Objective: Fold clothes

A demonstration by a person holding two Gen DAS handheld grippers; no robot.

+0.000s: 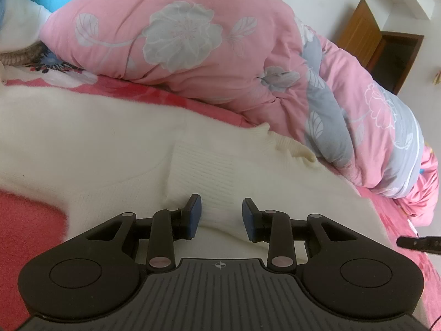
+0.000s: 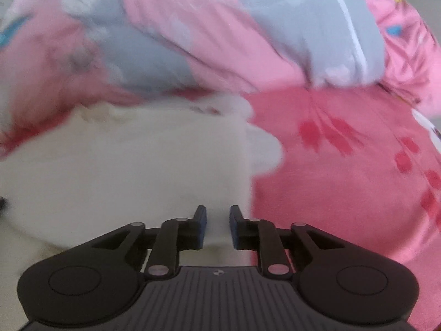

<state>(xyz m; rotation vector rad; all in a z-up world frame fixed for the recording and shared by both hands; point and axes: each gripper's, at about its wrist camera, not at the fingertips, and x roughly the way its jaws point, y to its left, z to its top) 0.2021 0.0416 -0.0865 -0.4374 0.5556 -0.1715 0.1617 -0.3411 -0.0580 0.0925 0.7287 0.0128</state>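
A cream knitted sweater (image 1: 115, 143) lies spread on the bed, its ribbed cuff (image 1: 292, 146) reaching toward the quilt. My left gripper (image 1: 221, 216) hovers over the sweater's ribbed near part, open, with nothing between its blue pads. In the blurred right wrist view the same sweater (image 2: 124, 171) fills the left half, its right edge running down the middle. My right gripper (image 2: 217, 227) sits at that edge, open, with a narrower gap and sweater fabric showing behind the gap. A dark tip of the right gripper (image 1: 419, 244) pokes in at the left view's right side.
A bulky pink and grey floral quilt (image 1: 193, 41) is heaped behind the sweater, and in the right wrist view the quilt (image 2: 220, 33) fills the top. The pink patterned bedsheet (image 2: 344, 165) lies right of the sweater. A brown door (image 1: 363, 30) stands far right.
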